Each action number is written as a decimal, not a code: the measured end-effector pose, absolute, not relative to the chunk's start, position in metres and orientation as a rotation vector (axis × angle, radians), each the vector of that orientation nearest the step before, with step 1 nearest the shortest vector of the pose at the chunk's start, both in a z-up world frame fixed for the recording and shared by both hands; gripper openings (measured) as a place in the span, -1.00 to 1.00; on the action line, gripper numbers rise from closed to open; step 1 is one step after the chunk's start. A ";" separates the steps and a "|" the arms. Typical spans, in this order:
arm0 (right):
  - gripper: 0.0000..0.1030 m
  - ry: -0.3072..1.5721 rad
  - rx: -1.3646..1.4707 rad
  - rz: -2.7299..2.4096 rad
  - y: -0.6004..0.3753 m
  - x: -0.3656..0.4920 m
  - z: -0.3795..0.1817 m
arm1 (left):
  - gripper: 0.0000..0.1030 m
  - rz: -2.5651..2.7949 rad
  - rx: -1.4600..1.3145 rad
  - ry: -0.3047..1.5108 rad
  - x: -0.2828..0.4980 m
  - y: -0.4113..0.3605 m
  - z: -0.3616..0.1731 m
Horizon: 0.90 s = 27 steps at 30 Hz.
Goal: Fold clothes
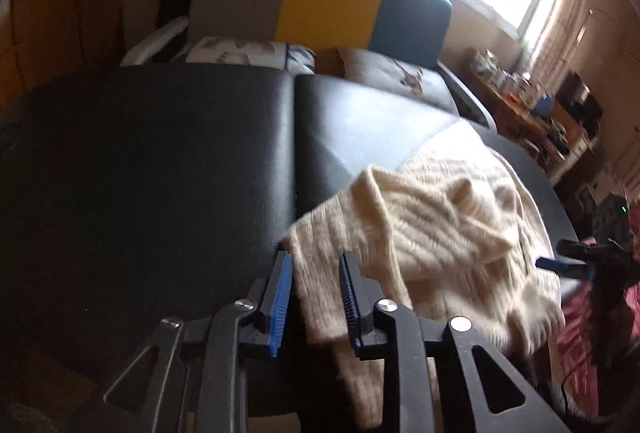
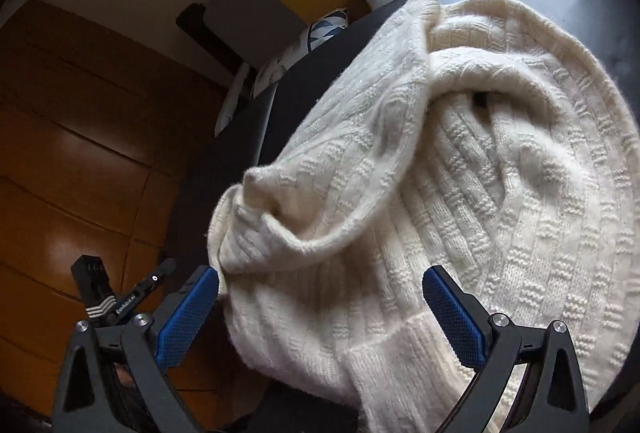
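A cream knitted sweater [image 1: 436, 229] lies crumpled on the right part of a black padded table [image 1: 160, 161], with one edge hanging over the near side. My left gripper [image 1: 316, 273] has its blue-padded jaws partly open around a hanging strip of the sweater, without pinching it. In the right wrist view the sweater [image 2: 460, 173] fills the middle, a sleeve folded over its body. My right gripper [image 2: 322, 293] is wide open, its jaws on either side of the sweater's ribbed hem. The right gripper also shows at the right edge of the left wrist view [image 1: 568, 265].
Behind the table stands a sofa [image 1: 320, 1] with grey, yellow and blue back panels and printed cushions [image 1: 248, 51]. A cluttered wooden desk [image 1: 532, 105] sits under a bright window at the right. Wooden floor [image 2: 80, 153] lies left of the table.
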State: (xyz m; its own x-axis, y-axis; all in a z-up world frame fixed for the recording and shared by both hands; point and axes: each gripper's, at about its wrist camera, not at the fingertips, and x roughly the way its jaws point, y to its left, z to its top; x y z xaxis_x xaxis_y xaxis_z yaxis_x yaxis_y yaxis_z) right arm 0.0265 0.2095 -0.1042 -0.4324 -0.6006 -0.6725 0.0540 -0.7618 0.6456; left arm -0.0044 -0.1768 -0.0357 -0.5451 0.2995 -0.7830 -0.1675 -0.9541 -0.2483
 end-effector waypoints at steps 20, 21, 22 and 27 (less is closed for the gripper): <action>1.00 -0.706 1.435 -2.254 0.214 0.000 -0.124 | -0.91 2.473 -1.473 -0.333 -0.097 -0.146 -0.056; 1.00 -0.715 1.422 -2.261 0.217 0.000 -0.122 | -0.91 2.512 -1.415 -0.471 -0.096 -0.170 -0.043; 1.00 -0.723 1.407 -2.269 0.221 0.000 -0.118 | -0.91 2.530 -1.364 -0.603 -0.095 -0.194 -0.033; 1.00 -0.728 1.365 -2.292 0.225 -0.008 -0.109 | -0.91 2.750 -1.274 -0.797 -0.092 -0.290 -0.003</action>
State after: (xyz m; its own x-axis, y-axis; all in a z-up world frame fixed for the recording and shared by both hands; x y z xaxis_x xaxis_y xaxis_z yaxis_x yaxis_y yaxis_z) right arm -0.0081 0.2254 -0.1086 -0.4599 -0.5554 -0.6929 0.0540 -0.7963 0.6024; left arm -0.0923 -0.2900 -0.0029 -0.6694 0.2132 -0.7116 0.2003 -0.8706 -0.4493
